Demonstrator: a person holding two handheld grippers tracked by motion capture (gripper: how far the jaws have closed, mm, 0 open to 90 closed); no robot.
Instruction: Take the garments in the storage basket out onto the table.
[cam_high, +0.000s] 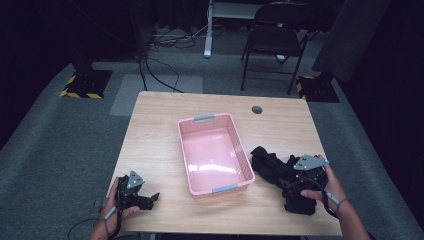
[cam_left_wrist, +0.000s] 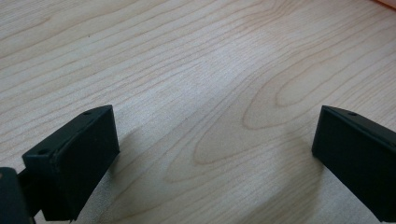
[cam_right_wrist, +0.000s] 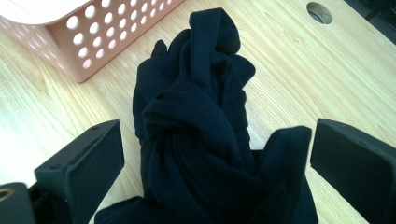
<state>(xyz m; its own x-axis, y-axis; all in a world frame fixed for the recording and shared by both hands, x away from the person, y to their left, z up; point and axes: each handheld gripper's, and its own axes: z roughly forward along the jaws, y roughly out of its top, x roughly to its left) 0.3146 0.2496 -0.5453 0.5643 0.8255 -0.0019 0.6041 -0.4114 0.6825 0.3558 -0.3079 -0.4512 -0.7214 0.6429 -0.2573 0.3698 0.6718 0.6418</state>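
Observation:
A crumpled black cloth (cam_high: 267, 165) lies on the wooden table (cam_high: 160, 140), right of an empty pink perforated basket (cam_high: 182, 145). My right gripper (cam_high: 290, 181) hovers over the cloth's near end. In the right gripper view the cloth (cam_right_wrist: 196, 116) bunches up between the jaws of the right gripper (cam_right_wrist: 217, 135), which stand wide apart and open; neither pad presses on the fabric. The left gripper (cam_high: 148, 199) rests low at the table's near left corner. Its jaws in the left gripper view (cam_left_wrist: 215, 126) are open over bare wood.
The basket wall (cam_right_wrist: 93, 42) stands just left of the cloth. A round cable hole (cam_high: 256, 109) is in the table's far right part. A folding chair (cam_high: 275, 40) and floor cables lie beyond the table. Bare wood stretches between the left gripper and the basket.

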